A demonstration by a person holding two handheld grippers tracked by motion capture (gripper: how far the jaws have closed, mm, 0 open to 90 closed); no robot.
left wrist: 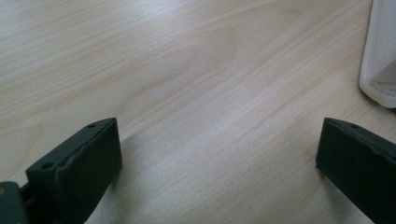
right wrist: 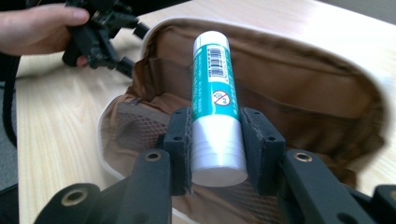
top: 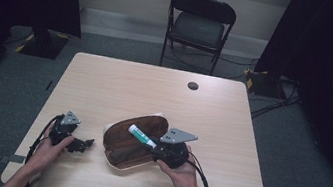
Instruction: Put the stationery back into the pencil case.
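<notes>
An open pouch (top: 131,143) with a white outside and brown lining lies on the wooden table (top: 154,91), near its front edge. My right gripper (top: 160,148) is shut on a teal and white tube (top: 141,135) and holds it over the pouch's open inside. In the right gripper view the tube (right wrist: 215,93) points away over the brown lining (right wrist: 303,93), clamped at its white end between the pads (right wrist: 180,140). My left gripper (top: 88,143) rests open on the table left of the pouch. Its jaws stand wide apart over bare wood, beside the pouch's white edge (left wrist: 376,70).
A black folding chair (top: 199,25) stands behind the table. A dark round cable hole (top: 193,85) sits near the table's far edge. Cables (top: 269,102) lie on the grey floor at the right. Black curtains hang on both sides.
</notes>
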